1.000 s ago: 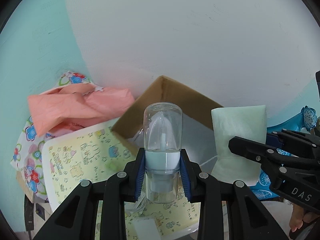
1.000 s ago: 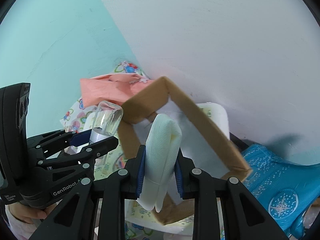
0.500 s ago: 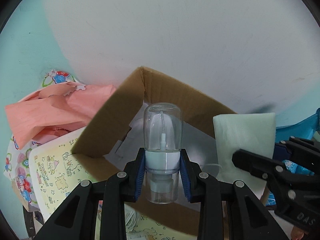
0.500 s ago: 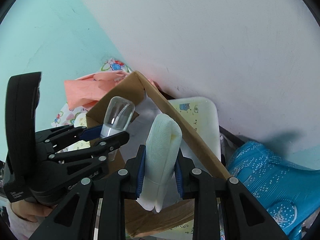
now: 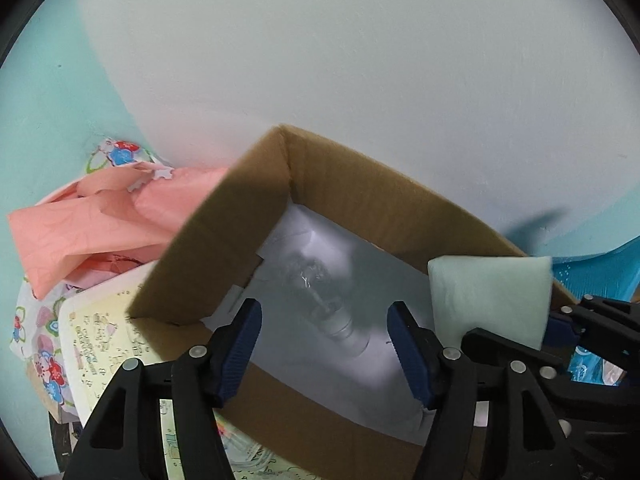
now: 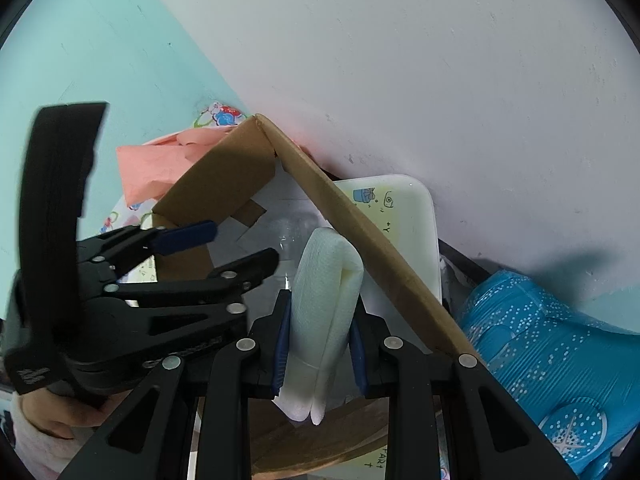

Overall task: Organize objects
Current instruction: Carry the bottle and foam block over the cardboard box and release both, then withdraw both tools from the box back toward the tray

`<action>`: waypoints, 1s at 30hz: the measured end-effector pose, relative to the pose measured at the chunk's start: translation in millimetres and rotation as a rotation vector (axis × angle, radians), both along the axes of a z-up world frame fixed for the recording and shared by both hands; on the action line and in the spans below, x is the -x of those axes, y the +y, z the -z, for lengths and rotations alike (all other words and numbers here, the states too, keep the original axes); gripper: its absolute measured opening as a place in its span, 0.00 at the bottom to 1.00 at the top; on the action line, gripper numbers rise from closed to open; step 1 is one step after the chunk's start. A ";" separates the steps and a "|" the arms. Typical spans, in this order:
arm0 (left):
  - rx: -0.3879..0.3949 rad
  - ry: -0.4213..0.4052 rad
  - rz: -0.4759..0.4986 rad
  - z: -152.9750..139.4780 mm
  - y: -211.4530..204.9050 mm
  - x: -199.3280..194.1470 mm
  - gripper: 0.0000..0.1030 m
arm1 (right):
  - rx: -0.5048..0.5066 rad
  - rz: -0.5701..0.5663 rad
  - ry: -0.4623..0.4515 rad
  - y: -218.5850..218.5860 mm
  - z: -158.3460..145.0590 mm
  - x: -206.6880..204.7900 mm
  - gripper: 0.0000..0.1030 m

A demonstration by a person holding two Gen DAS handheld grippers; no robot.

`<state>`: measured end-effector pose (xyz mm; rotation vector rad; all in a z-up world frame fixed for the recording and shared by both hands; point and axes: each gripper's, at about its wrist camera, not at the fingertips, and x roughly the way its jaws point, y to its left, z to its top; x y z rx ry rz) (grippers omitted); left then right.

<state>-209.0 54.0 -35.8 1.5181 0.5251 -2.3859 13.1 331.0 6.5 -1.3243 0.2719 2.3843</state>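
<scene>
While our left gripper (image 5: 324, 344) hangs over the brown cardboard box (image 5: 352, 200), its jaws have just been opening, empty; the clear plastic spray bottle (image 5: 332, 316) lies blurred on the box's white floor. Our right gripper (image 6: 320, 344) pinches a folded white cloth pad (image 6: 324, 304) just inside the box's right wall, beneath a pale wall (image 6: 400, 60).

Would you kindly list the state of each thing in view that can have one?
Left claw: open, empty; its jaws have just been opening.
Right claw: shut on the folded white cloth.
Clear bottle: released, blurred, inside the box.
Cardboard box: open at the top.
Pink cloth: crumpled beside the box.
</scene>
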 end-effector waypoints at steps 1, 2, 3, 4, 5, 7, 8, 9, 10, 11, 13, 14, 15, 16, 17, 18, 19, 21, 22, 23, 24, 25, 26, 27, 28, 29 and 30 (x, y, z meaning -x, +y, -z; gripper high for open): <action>0.007 0.003 -0.005 -2.6 -1.4 -1.1 0.70 | 0.004 0.002 -0.001 -0.5 1.1 1.2 0.28; 0.021 0.003 -0.014 -6.1 -2.0 -3.6 0.73 | 0.004 0.003 -0.002 -1.1 1.7 2.3 0.28; 0.035 0.002 -0.022 -8.6 -3.2 -5.5 0.74 | -0.001 0.007 -0.005 -1.3 3.1 4.2 0.28; 0.050 -0.001 -0.028 -11.0 -4.0 -8.2 0.76 | -0.014 0.008 -0.010 -2.2 3.8 6.1 0.28; 0.063 -0.006 -0.035 -13.0 -5.6 -11.3 0.77 | -0.025 0.009 -0.015 -2.9 4.8 7.5 0.28; 0.086 -0.015 -0.047 -16.0 -6.2 -16.2 0.78 | -0.031 0.010 -0.027 -4.3 8.0 12.2 0.29; 0.095 -0.023 -0.054 -16.8 -7.5 -18.5 0.77 | -0.027 0.011 -0.034 -4.8 9.9 14.7 0.30; 0.106 -0.029 -0.061 -17.0 -9.1 -21.1 0.77 | -0.026 0.015 -0.043 -5.2 12.5 17.3 0.31; 0.118 -0.034 -0.065 -18.3 -10.5 -23.6 0.78 | -0.028 0.014 -0.061 -5.9 16.5 21.4 0.31; 0.119 -0.033 -0.068 -19.8 -12.3 -26.8 0.79 | -0.035 0.012 -0.074 -5.9 19.9 24.0 0.31; 0.106 -0.018 -0.078 -25.1 -16.7 -34.8 0.81 | -0.056 0.006 -0.105 -6.0 28.7 31.1 0.31; 0.102 -0.015 -0.087 -26.7 -20.0 -38.5 0.82 | -0.064 0.004 -0.122 -5.9 33.2 34.5 0.31; 0.099 -0.011 -0.093 -27.5 -22.0 -41.5 0.83 | -0.068 0.004 -0.136 -7.0 35.8 37.9 0.31; 0.093 -0.008 -0.100 -29.0 -24.2 -44.7 0.84 | -0.074 0.010 -0.151 -6.3 39.8 41.0 0.31; 0.087 -0.008 -0.103 -26.9 -28.0 -45.7 0.85 | -0.078 0.019 -0.159 -6.9 40.8 41.8 0.31; 0.079 -0.010 -0.111 -25.0 -30.5 -47.6 0.85 | -0.078 0.032 -0.167 -5.9 42.3 43.1 0.33; 0.071 -0.017 -0.116 -23.1 -32.0 -49.3 0.85 | -0.069 0.046 -0.173 -4.0 43.1 44.2 0.37; 0.064 -0.027 -0.122 -16.7 -35.0 -49.3 0.85 | -0.032 0.103 -0.170 -0.4 42.6 44.8 0.48; 0.059 -0.032 -0.121 -15.3 -34.9 -51.0 0.85 | -0.005 0.108 -0.159 0.2 41.3 44.4 0.53; 0.056 -0.034 -0.121 -12.3 -36.8 -50.7 0.85 | 0.003 0.113 -0.157 -1.4 40.0 43.8 0.56; 0.053 -0.037 -0.121 -10.6 -37.9 -51.9 0.85 | 0.000 0.123 -0.160 -3.5 38.8 43.2 0.62; 0.054 -0.040 -0.121 -10.1 -37.9 -53.7 0.85 | -0.008 0.128 -0.162 -6.5 37.1 42.3 0.66; 0.054 -0.041 -0.124 -10.8 -37.4 -56.2 0.85 | -0.022 0.133 -0.161 -10.5 35.1 40.8 0.66; 0.053 -0.039 -0.128 -11.5 -37.5 -59.0 0.85 | -0.036 0.139 -0.155 -14.7 32.2 39.2 0.67; 0.049 -0.035 -0.132 -12.8 -37.8 -62.7 0.85 | -0.045 0.149 -0.146 -19.4 28.4 37.3 0.69; 0.045 -0.031 -0.139 -14.5 -38.4 -66.9 0.86 | -0.048 0.152 -0.136 -23.0 24.6 35.3 0.69; 0.041 -0.026 -0.146 -17.0 -38.7 -72.6 0.86 | -0.045 0.161 -0.119 -28.4 18.7 32.5 0.70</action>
